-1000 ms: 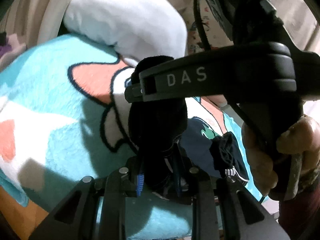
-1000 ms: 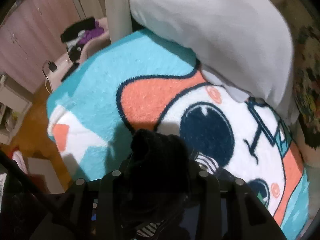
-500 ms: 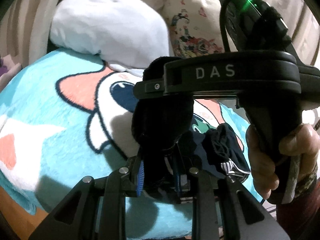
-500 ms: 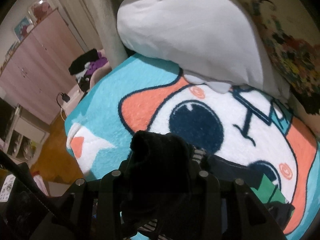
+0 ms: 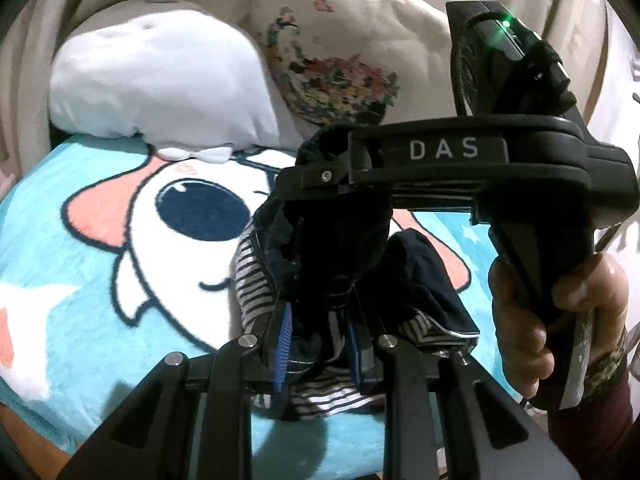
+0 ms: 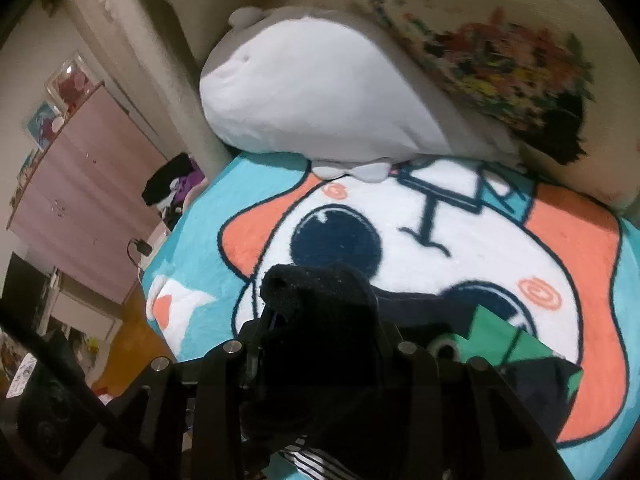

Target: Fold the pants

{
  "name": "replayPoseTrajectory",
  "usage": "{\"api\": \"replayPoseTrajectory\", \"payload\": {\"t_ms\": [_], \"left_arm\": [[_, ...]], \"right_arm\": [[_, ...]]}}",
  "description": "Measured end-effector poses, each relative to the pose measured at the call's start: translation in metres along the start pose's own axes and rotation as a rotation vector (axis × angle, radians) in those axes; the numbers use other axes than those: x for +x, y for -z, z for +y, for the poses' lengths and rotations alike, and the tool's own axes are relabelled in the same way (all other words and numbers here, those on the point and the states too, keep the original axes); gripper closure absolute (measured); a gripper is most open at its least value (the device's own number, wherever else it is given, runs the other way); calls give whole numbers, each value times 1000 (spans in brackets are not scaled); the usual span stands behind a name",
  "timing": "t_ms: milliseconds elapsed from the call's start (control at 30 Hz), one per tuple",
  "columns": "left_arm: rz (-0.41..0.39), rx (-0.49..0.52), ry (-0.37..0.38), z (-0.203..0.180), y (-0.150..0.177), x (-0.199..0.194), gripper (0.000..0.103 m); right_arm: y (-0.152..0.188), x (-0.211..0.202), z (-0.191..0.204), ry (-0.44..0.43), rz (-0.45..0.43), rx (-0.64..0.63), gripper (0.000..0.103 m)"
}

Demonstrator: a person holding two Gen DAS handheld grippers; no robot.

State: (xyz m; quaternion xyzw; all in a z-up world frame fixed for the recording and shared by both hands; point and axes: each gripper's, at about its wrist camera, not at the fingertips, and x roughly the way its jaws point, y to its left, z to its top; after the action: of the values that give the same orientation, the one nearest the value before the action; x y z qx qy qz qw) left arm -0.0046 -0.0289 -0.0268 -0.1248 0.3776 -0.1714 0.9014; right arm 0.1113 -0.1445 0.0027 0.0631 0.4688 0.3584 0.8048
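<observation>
My right hand-held gripper is matte black plastic, lettered "DAS" in white, with one small silver screw and a green lamp on top. My hand shows a dark maroon sleeve.

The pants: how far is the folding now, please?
Done: both grippers have picked the pants up; left gripper and right gripper are each shut on bunched dark cloth above the blanket. In hand: carrying them. Left: no fold shows yet, so spreading and folding all remain.

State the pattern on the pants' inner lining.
Black-and-white stripes on the dark pants' lining, clearest in the left wrist view.
</observation>
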Motion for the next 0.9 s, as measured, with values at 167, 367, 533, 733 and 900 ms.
{"api": "replayPoseTrajectory", "payload": {"t_ms": [167, 367, 533, 733, 900], "left_arm": [[14, 46, 13, -15, -1, 6, 80], [30, 97, 26, -35, 1, 11, 80], [38, 138, 30, -53, 4, 18, 80], [41, 179, 36, -71, 6, 23, 80], [42, 202, 32, -80, 9, 24, 80]], "right_arm": [[11, -18, -22, -21, -45, 52, 63], [27, -35, -49, -47, -95, 125, 63], [40, -49, -70, -69, -141, 181, 63], [52, -63, -88, -89, -193, 222, 63], [64, -70, -104, -136, -235, 267, 63]]}}
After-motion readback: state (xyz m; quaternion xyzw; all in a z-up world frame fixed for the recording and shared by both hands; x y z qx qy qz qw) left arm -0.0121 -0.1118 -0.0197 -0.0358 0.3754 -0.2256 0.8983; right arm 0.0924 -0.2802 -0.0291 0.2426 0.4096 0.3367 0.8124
